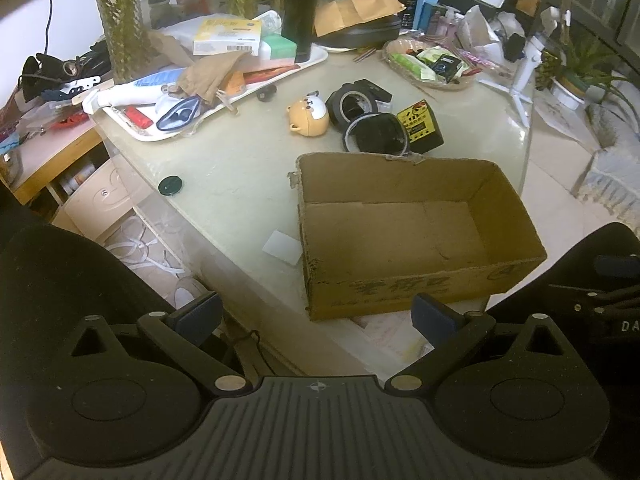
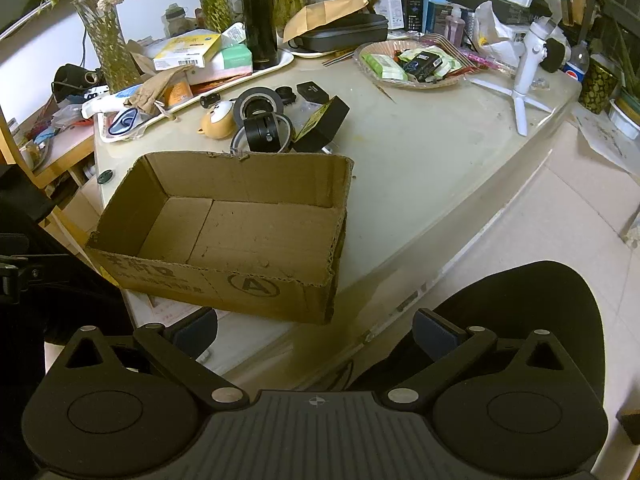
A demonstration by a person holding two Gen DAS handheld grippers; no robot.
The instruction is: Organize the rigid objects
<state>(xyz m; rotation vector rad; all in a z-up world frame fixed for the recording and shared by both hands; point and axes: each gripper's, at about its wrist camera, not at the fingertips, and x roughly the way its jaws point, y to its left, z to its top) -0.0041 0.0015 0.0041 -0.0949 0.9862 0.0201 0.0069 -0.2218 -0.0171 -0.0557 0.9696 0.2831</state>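
Observation:
An empty open cardboard box (image 1: 400,240) (image 2: 224,224) stands at the table's near edge. Behind it lie a bear-shaped toy (image 1: 308,115) (image 2: 218,120), a black tape roll (image 1: 352,105) (image 2: 259,103), a black cylinder inside a ring (image 1: 378,134) (image 2: 264,132), and a black block with a yellow label (image 1: 420,125) (image 2: 320,122). My left gripper (image 1: 316,314) is open and empty, held before the box. My right gripper (image 2: 316,328) is open and empty, near the box's front corner.
A white tray (image 1: 156,130) (image 2: 120,136) of clutter sits far left, with a black flask (image 1: 299,12) (image 2: 258,16). A snack dish (image 1: 430,64) (image 2: 408,62) and a white tripod (image 2: 528,64) stand far right. A dark round cap (image 1: 171,185) lies left of the box.

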